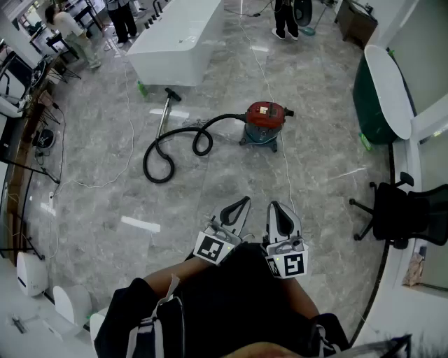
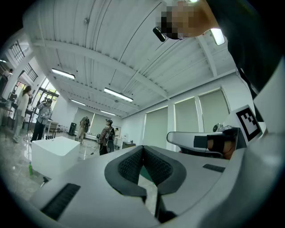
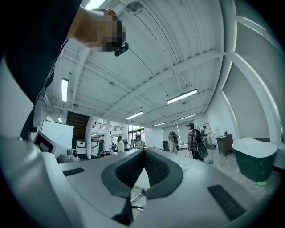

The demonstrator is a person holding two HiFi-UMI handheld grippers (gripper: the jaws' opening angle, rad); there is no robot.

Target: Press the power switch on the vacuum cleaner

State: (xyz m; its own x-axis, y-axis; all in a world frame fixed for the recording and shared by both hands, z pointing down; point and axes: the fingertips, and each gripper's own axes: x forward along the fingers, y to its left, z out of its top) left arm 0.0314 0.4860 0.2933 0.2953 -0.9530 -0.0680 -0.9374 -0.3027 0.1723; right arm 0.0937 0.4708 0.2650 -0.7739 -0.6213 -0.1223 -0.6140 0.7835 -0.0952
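On the grey marble floor [image 1: 91, 210], seen from above, a red vacuum cleaner [image 1: 265, 122] stands upright towards the far middle of the room, well apart from both grippers. Its power switch is too small to make out. A black hose [image 1: 225, 117] runs from the vacuum cleaner's left side and curls in loops across the floor to a wand [image 1: 165, 115] that lies near a long white counter [image 1: 175, 35].

At the near edge of the floor, close to the person's body, the left gripper [image 1: 246, 201] and the right gripper [image 1: 274, 205] are held side by side, just beside each other and pointing towards the vacuum cleaner. The left gripper's [image 2: 142, 147] own view shows its jaws clenched, the tips pressed together with nothing between them. The right gripper's [image 3: 143, 150] jaws are likewise pressed together at the tips and hold nothing.

A dark green tub [image 1: 381, 98] with a white rim sits at the floor's right edge, and a black office chair [image 1: 406, 213] stands nearer along that edge. Several people [image 1: 285, 17] stand at the far end.
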